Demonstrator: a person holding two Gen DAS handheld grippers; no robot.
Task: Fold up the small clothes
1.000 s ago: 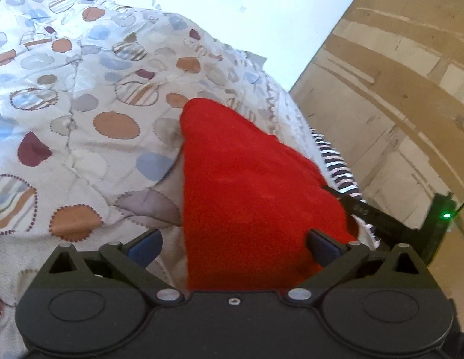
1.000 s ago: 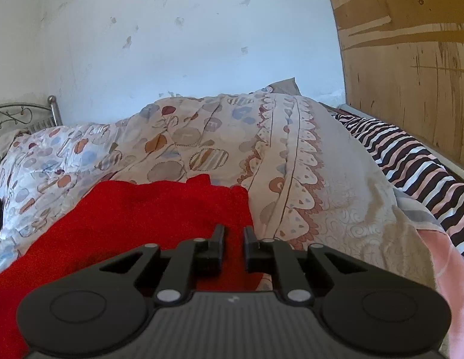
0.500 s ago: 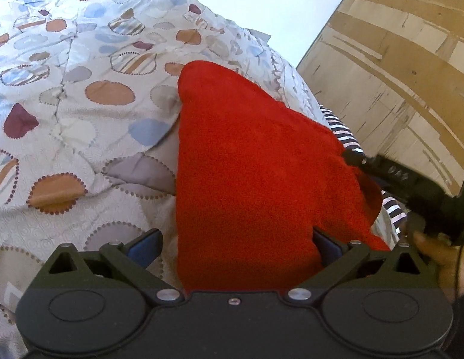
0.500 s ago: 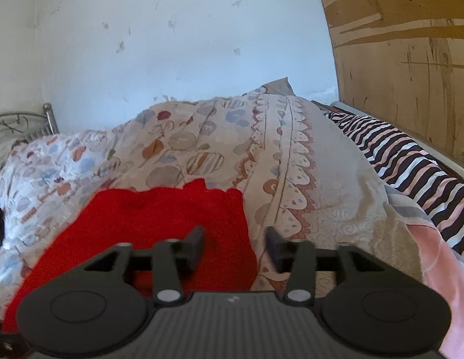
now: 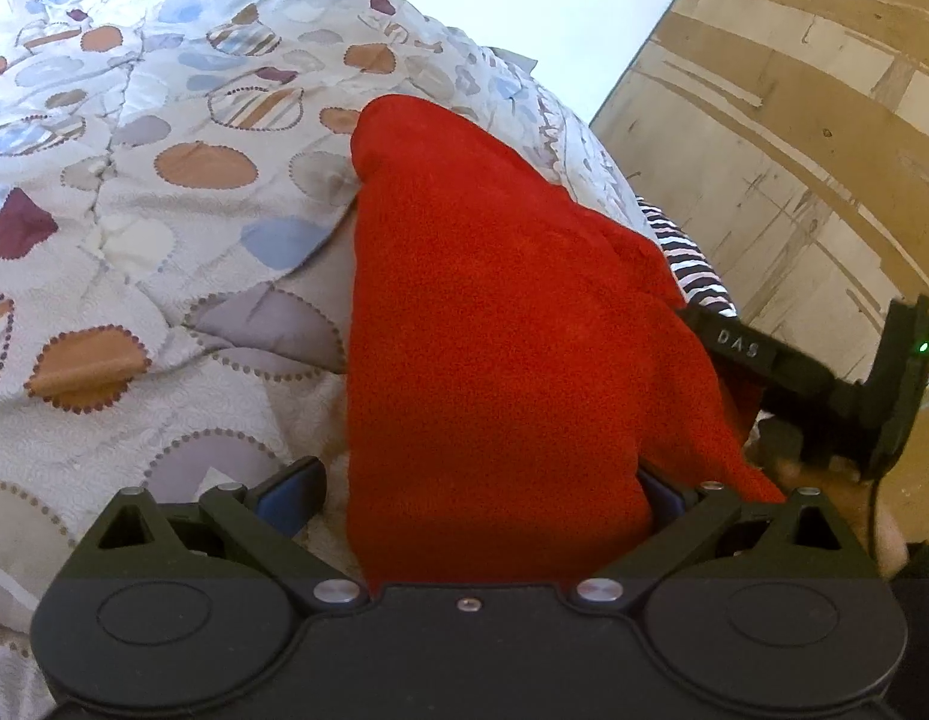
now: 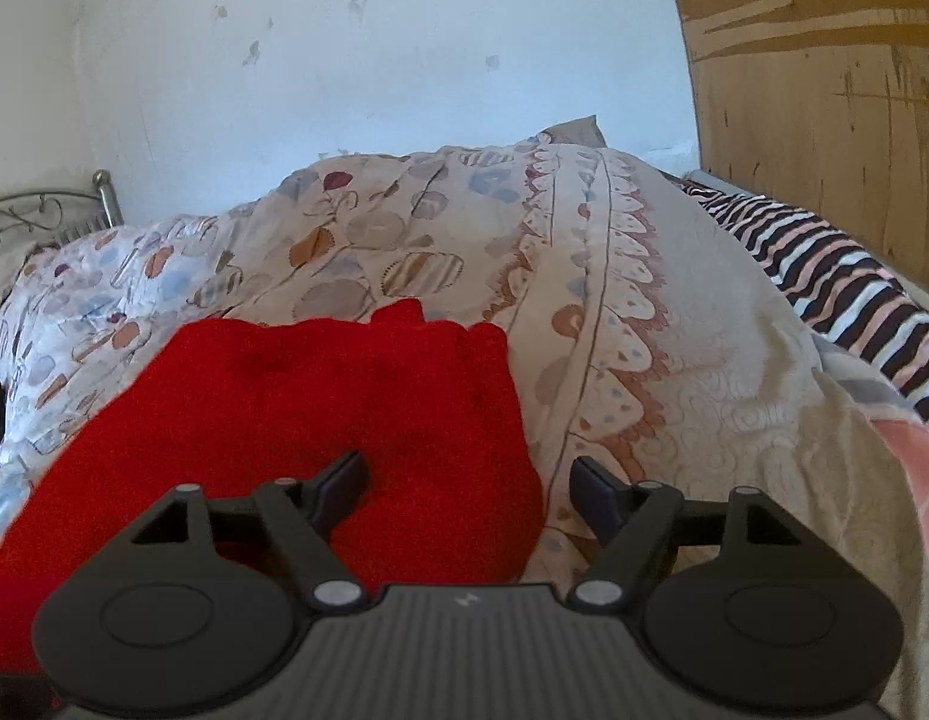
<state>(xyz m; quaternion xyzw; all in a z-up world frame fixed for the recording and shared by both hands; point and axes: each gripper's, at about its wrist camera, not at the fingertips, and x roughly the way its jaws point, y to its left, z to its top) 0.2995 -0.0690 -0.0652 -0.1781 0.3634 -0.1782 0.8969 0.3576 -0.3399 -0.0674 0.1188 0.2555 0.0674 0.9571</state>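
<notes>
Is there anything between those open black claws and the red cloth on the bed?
Nothing visible does. The red cloth lies on the patterned quilt, its edge already between the right gripper's opening jaws. The left gripper has it between its jaws too.

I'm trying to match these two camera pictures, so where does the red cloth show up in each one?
Left wrist: the red cloth fills the middle, running up from between the open left gripper.
Right wrist: lower left, under the opening right gripper.
Shared landmark: the striped blanket, right of the cloth in both.
</notes>
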